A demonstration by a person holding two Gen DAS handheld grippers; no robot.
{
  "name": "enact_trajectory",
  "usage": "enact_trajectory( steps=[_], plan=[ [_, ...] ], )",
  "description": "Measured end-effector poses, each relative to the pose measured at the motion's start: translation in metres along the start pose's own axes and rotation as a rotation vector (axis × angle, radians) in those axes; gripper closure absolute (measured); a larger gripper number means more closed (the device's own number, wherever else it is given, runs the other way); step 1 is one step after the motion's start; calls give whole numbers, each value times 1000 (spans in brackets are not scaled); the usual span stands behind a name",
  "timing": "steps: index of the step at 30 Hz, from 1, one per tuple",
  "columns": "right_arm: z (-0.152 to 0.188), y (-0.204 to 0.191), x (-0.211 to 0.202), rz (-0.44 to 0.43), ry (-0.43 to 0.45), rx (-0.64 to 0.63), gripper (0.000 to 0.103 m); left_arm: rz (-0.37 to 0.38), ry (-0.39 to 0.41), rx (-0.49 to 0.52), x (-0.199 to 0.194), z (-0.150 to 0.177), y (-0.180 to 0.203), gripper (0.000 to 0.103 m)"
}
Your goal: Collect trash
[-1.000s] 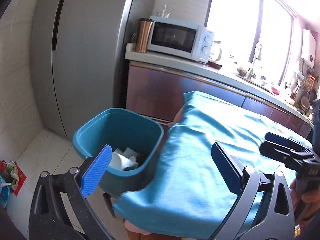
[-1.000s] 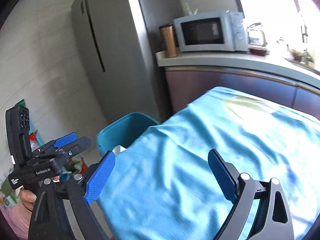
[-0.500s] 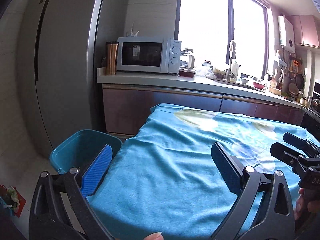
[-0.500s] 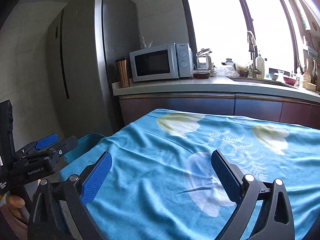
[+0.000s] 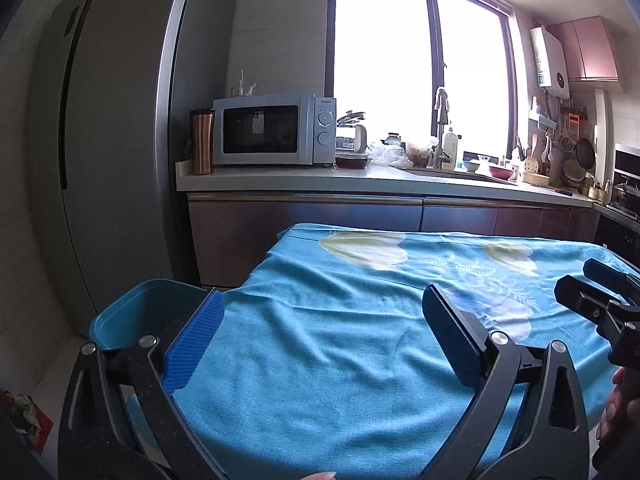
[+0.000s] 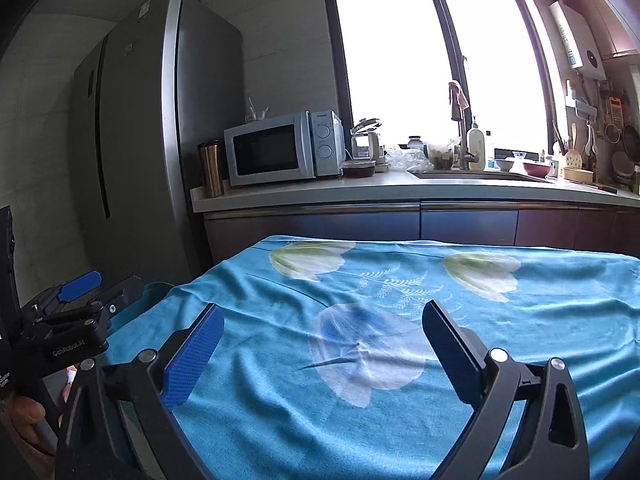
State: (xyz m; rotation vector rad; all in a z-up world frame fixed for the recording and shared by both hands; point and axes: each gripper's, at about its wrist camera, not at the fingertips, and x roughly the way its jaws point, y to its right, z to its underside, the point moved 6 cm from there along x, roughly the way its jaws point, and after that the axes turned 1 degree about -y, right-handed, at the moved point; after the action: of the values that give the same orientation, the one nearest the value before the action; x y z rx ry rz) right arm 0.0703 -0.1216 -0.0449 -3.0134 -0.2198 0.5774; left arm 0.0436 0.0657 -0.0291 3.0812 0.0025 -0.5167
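Teal bin on the floor, just beside the left edge of the blue tablecloth. Left gripper and right gripper above the cloth, fingers wide apart, holding nothing. Microwave on the counter behind.

Your table wears a soft blue cloth with wrinkles. The bin is smooth plastic. The fridge is dull metal. Your finger pads look bumpy, like rubber.
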Motion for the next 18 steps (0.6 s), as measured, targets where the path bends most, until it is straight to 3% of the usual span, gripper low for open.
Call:
enact_trajectory(
  steps=[18],
  plan=[
    [-1,11,-24,31,51,3,7,-11,49,27,-15,-1,9,6]
  ],
)
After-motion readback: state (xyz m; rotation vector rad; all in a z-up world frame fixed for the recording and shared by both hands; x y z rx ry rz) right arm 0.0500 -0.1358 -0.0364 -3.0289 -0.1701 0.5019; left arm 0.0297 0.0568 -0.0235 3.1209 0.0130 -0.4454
